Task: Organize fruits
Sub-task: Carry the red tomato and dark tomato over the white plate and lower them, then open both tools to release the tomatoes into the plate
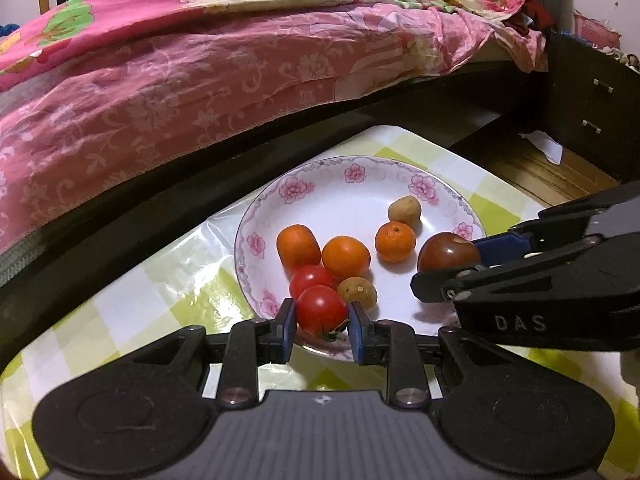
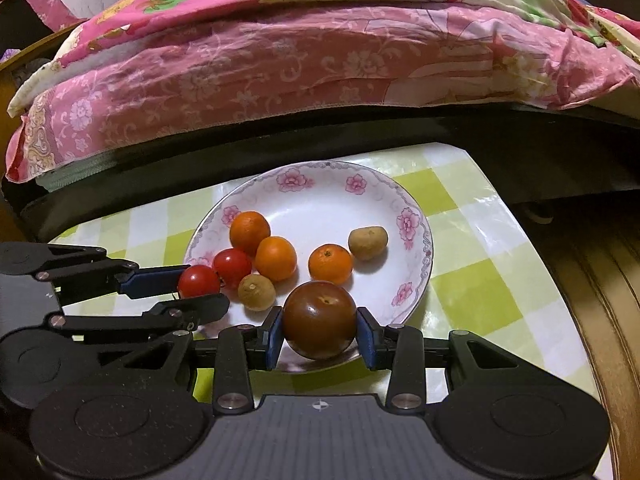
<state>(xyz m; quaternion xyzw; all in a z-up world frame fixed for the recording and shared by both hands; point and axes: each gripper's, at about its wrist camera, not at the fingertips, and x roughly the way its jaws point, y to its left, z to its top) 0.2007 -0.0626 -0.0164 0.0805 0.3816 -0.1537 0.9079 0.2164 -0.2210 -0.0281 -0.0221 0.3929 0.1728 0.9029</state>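
Closest in, the left gripper (image 1: 322, 320) is clenched on a small red cherry tomato (image 1: 321, 310), its blue pads pressing both sides, right at the near rim of the floral plate (image 1: 356, 172). Beside it, the right gripper (image 2: 319, 334) is clamped the same way on a larger dark brownish-red tomato (image 2: 319, 320), also held at the plate's near edge; from the left wrist view that dark tomato (image 1: 448, 252) shows at the tips of the right gripper (image 1: 452, 268) coming in from the side.

Just past the held cherry tomato, a second red cherry tomato (image 1: 311, 278) and a small tan round fruit (image 1: 357, 291) sit in the plate, touching or nearly touching it. Behind them lie three small orange citrus fruits: two close together (image 1: 298, 246) (image 1: 346, 256) and one set a little apart (image 1: 395, 241). Farther back in the plate rests another tan fruit (image 1: 405, 210), alone near the far rim.

The plate stands on a table covered with a glossy green-and-white checked cloth (image 1: 172, 280). Beyond the table runs a dark bed frame (image 1: 240, 168), and above it a rumpled pink flowered bedspread (image 1: 200, 76).
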